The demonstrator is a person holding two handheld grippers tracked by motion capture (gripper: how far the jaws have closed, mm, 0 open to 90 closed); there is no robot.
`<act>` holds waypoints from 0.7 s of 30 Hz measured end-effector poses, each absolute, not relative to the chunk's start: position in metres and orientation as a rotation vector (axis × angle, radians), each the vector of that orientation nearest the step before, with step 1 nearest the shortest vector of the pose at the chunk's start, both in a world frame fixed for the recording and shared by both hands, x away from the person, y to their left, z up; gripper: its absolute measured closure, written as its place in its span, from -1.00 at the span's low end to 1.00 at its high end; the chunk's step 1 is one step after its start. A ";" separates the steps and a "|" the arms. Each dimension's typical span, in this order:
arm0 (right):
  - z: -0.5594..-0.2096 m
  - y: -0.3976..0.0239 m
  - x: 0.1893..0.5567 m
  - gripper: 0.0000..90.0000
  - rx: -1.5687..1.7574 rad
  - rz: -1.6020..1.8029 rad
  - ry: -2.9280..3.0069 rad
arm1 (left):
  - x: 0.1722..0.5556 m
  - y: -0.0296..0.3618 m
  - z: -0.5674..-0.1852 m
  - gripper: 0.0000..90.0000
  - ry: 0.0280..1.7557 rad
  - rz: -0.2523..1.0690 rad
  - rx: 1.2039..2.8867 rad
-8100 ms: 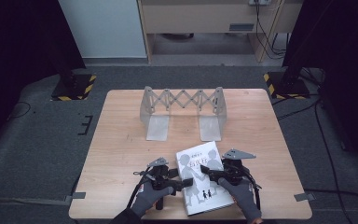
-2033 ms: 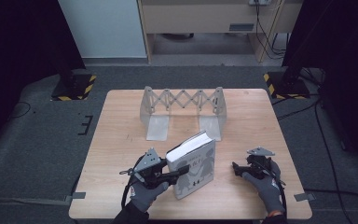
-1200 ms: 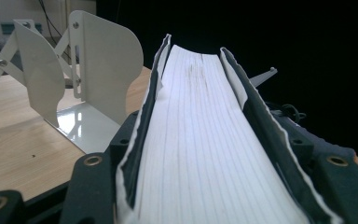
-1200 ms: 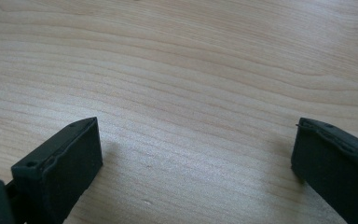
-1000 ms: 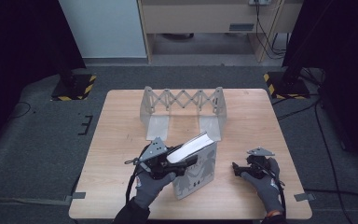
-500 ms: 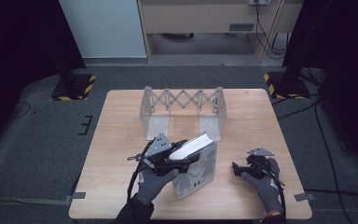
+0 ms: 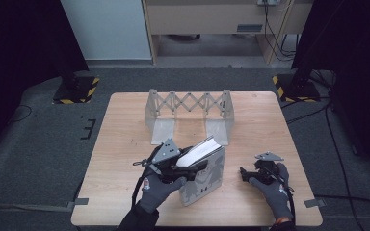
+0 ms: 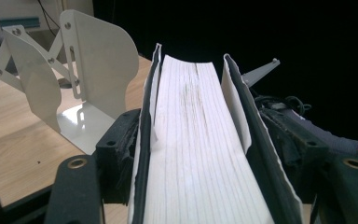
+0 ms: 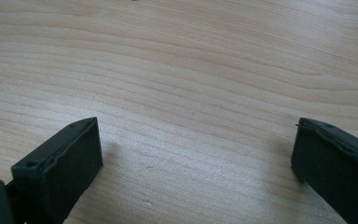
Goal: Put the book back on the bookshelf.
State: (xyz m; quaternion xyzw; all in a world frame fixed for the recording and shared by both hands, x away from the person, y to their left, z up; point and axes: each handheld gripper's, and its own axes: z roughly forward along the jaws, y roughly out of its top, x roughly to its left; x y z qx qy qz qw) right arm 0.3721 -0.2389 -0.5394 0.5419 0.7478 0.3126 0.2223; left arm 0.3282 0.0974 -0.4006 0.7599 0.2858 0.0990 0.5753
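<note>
Left gripper (image 7: pixel 185 169) clamps its 2 jaws on a thick book (image 7: pixel 204 166) standing near the table's (image 7: pixel 125 144) near edge, just in front of the white expanding rack (image 7: pixel 188 113), while the right gripper (image 7: pixel 244 174) rests spread wide on bare wood to the book's right.

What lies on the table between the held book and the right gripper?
Nothing: in the high view, bare wooden table separates the book, clamped by the left gripper, from the open right gripper.
</note>
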 end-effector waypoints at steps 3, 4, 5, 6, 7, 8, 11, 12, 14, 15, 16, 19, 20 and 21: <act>-0.539 -0.239 0.372 -0.95 1.497 0.863 2.066 | 0.329 0.097 -0.400 -0.26 0.671 0.224 1.791; -0.539 -0.239 0.372 -0.95 1.497 0.863 2.066 | 0.329 0.097 -0.400 -0.25 0.671 0.224 1.791; -0.539 -0.239 0.372 -0.95 1.498 0.864 2.065 | 0.328 0.097 -0.400 -0.25 0.666 0.225 1.794; -0.539 -0.239 0.372 -0.95 1.498 0.864 2.065 | 0.328 0.097 -0.400 -0.25 0.666 0.225 1.794; -0.539 -0.239 0.372 -0.95 1.497 0.864 2.065 | 0.328 0.098 -0.401 -0.25 0.666 0.234 1.771; -0.539 -0.239 0.372 -0.95 1.497 0.864 2.065 | 0.328 0.098 -0.401 -0.25 0.666 0.234 1.771; -0.539 -0.239 0.372 -0.95 1.494 0.861 2.068 | 0.330 0.099 -0.403 -0.24 0.678 0.242 1.739; -0.539 -0.239 0.372 -0.95 1.494 0.861 2.068 | 0.330 0.100 -0.403 -0.21 0.675 0.229 1.739; -0.539 -0.239 0.372 -0.95 1.492 0.861 2.068 | 0.329 0.099 -0.402 -0.15 0.678 0.227 1.744; -0.539 -0.239 0.372 -0.95 1.494 0.861 2.068 | 0.329 0.098 -0.402 -0.15 0.677 0.224 1.752; -0.539 -0.239 0.372 -0.95 1.492 0.861 2.068 | 0.329 0.098 -0.401 -0.15 0.680 0.220 1.753; -0.539 -0.239 0.372 -0.95 1.492 0.861 2.069 | 0.329 0.098 -0.401 -0.19 0.691 0.218 1.750; -0.539 -0.239 0.372 -0.95 1.492 0.861 2.069 | 0.329 0.098 -0.401 -0.19 0.702 0.208 1.744; -0.539 -0.239 0.372 -0.95 1.489 0.861 2.068 | 0.330 0.098 -0.400 -0.21 0.708 0.203 1.735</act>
